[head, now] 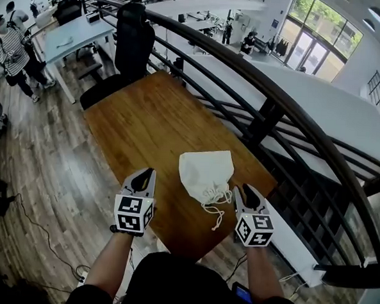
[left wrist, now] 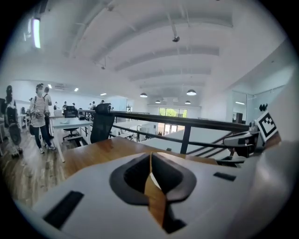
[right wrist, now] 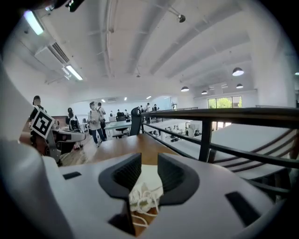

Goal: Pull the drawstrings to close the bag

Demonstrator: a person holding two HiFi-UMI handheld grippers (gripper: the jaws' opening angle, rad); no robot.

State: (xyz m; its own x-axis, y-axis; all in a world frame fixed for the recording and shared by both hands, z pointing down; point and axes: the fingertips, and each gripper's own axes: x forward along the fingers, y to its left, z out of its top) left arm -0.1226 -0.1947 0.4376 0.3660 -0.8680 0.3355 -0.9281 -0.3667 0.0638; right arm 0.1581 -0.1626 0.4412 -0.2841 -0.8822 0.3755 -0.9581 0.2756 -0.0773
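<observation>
looks close to finished. finds the white bag [head: 205, 171] lying flat on the wooden table [head: 147, 120], near its front edge, with the mouth turned toward that edge and already puckered into tight gathers. leaves the drawstrings [head: 215, 206] in a loose tangle at that mouth, trailing toward the table edge, touched by neither tool.

places the left gripper [head: 149, 173] to the left of the bag and apart from it, pads pressed together on nothing at all, with only table and railing [head: 271, 89] visible past the tips. puts the right gripper [head: 244, 189] just beside the bag's right corner, fingers parted a little, with no cord or cloth between them. shows bag and cords through that gap in the right gripper view, but lying beyond on the table, not pinched.

judging by the gathered mouth, counts the main pull as done. cannot tell whether the opening is sealed completely, with the bunched cords covering it. possibly leaves 1 more tug on the 2 cord ends to snug it, or nothing further.
</observation>
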